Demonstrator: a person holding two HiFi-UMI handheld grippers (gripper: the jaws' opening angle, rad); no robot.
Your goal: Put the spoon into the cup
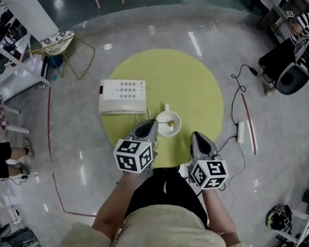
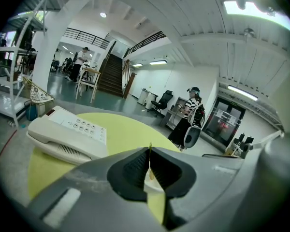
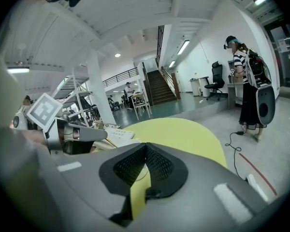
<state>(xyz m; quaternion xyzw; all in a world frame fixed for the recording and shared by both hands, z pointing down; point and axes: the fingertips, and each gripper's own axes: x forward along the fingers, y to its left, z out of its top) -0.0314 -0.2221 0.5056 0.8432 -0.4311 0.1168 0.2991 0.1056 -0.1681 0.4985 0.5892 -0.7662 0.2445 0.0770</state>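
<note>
Left gripper (image 1: 154, 124) clamping slim gold metal spoon (image 1: 170, 122), bowl resting inside white round cup (image 1: 167, 132); right gripper (image 1: 196, 136) idling beside cup, closed, empty. Next, likely: releasing handle.

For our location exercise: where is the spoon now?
In the head view the spoon rests in the white cup, right of the telephone, its handle pinched in the left gripper.

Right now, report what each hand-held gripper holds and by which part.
The left hand-held gripper pinches the spoon by its handle, bowl end at the cup. The right hand-held gripper is shut on nothing.
</note>
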